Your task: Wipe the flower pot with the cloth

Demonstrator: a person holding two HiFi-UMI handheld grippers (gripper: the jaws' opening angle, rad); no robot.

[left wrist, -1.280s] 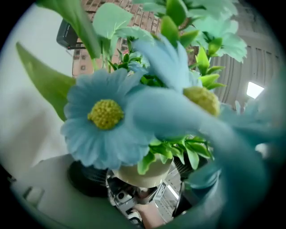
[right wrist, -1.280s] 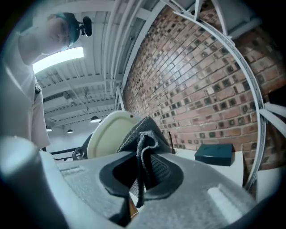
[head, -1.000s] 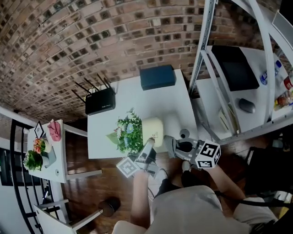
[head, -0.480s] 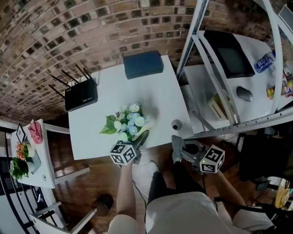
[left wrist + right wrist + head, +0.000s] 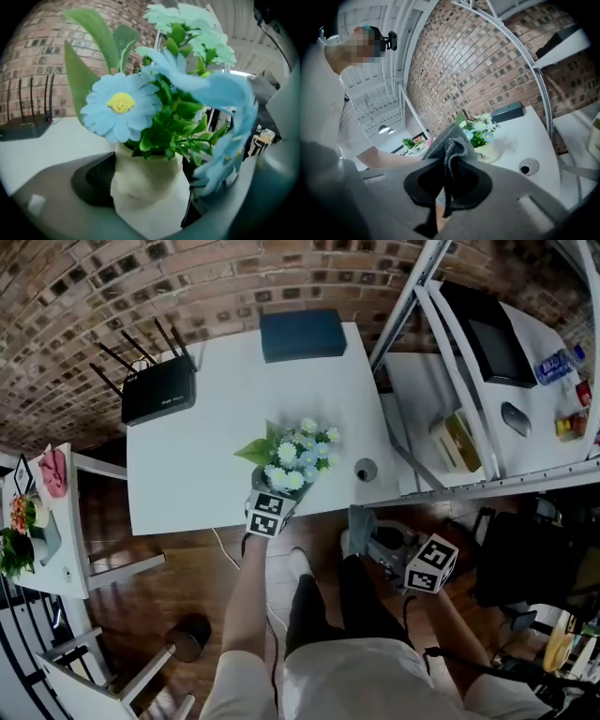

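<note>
Head view with both gripper views, wiping task in its preparatory stage. The flower pot [image 5: 147,180], cream-walled and filled with blue and white artificial flowers [image 5: 302,451], sits at the near edge of the white table [image 5: 206,456], about midway along that edge, and in the right gripper view it appears to rest on the tabletop. The left gripper [image 5: 267,498] reaches in from the near edge and has its jaws clamped on the pot's wall, one pad on either side, so the pot is steadied. The right gripper [image 5: 370,538] is off the table, below and outside the near edge toward the near right corner. Its jaws pinch a folded grey cloth [image 5: 449,145], which stands up between them. Cloth and pot are well apart, and no part of the cloth touches the pot. A black router [image 5: 157,395] occupies the far left corner and a dark blue box [image 5: 302,334] lies at the far edge; neither is involved. Judged from this arrangement, both preliminaries are complete, with the pot held and the cloth in hand, but the wiping itself is not under way. What remains is to carry the cloth up to the pot's wall, rub it around the exposed surface, and probably turn the pot to reach the side now covered by the left pads.
</note>
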